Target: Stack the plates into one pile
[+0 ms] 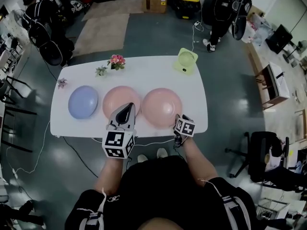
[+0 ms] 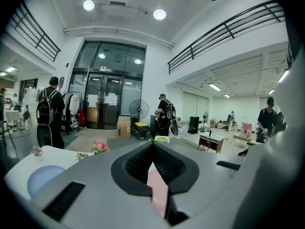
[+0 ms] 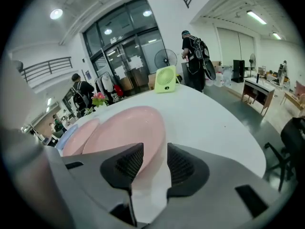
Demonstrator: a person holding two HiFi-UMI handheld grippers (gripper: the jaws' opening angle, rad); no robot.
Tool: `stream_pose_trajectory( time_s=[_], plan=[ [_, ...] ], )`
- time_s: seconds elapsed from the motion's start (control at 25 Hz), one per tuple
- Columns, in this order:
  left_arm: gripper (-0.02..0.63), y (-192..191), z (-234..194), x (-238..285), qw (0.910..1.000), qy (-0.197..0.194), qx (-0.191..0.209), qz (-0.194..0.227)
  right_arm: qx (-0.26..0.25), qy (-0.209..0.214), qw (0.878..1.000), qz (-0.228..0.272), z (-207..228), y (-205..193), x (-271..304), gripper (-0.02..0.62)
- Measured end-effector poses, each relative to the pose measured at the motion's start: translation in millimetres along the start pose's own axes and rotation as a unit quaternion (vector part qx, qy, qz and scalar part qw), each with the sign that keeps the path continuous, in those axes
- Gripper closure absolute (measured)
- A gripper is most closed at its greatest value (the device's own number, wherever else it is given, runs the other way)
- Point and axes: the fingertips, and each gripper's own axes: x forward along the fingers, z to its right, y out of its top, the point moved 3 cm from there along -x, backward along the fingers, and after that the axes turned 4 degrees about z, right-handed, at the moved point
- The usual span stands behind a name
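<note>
Three plates lie in a row on the white bench, none stacked yet. The blue plate is at the left, the middle pink plate is beside it, and the right pink plate is just past that.

My left gripper hangs over the near part of the middle pink plate. Its fingers are closed tip to tip and hold nothing.

My right gripper is at the near edge of the right pink plate. Its fingers stand apart and empty, and the plate's rim shows in the gap just ahead of them.

A green fan and some pink flowers stand along the bench's far edge.
</note>
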Motion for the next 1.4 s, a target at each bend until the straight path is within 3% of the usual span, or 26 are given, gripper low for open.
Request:
stream_pose_trajectory(
  time_s=[0.16, 0.32, 0.4, 0.48, 0.52, 0.56, 0.72, 1.0, 1.4],
  plan=[
    [0.594, -2, -1, -4, 1.0, 0.008, -0.001, -0.004, 0.022, 0.005, 0.999, -0.023, 1, -13, 5, 0.436],
    [0.594, -3, -3, -9, 0.9999, 0.015, -0.006, -0.004, 0.09, 0.052, 0.993, -0.057, -8, -22, 12, 0.472],
    [0.593, -5, -3, -12, 0.9998, 0.018, -0.006, -0.004, 0.183, 0.067, 0.979, -0.063, -3, -25, 13, 0.502],
    [0.594, -7, -2, -15, 0.9997, 0.021, -0.006, -0.005, 0.291, 0.077, 0.952, -0.062, 5, -25, 12, 0.536],
    [0.594, -7, -3, -17, 0.9997, 0.023, -0.006, -0.005, 0.323, 0.082, 0.941, -0.06, 8, -22, 11, 0.536],
    [0.594, -8, -3, -18, 0.9996, 0.026, -0.006, -0.004, 0.33, 0.086, 0.938, -0.055, 9, -17, 9, 0.532],
    [0.594, -8, -6, -26, 0.9993, 0.038, -0.006, -0.003, 0.294, 0.105, 0.95, -0.021, 1, 10, 0, 0.525],
    [0.594, -9, -15, -42, 0.9979, 0.065, -0.006, 0.0, 0.301, 0.179, 0.937, -0.003, -47, 49, -5, 0.523],
    [0.593, -26, -50, -95, 0.987, 0.159, -0.024, -0.013, 0.255, 0.238, 0.934, -0.072, -161, 43, 27, 0.505]
  ],
)
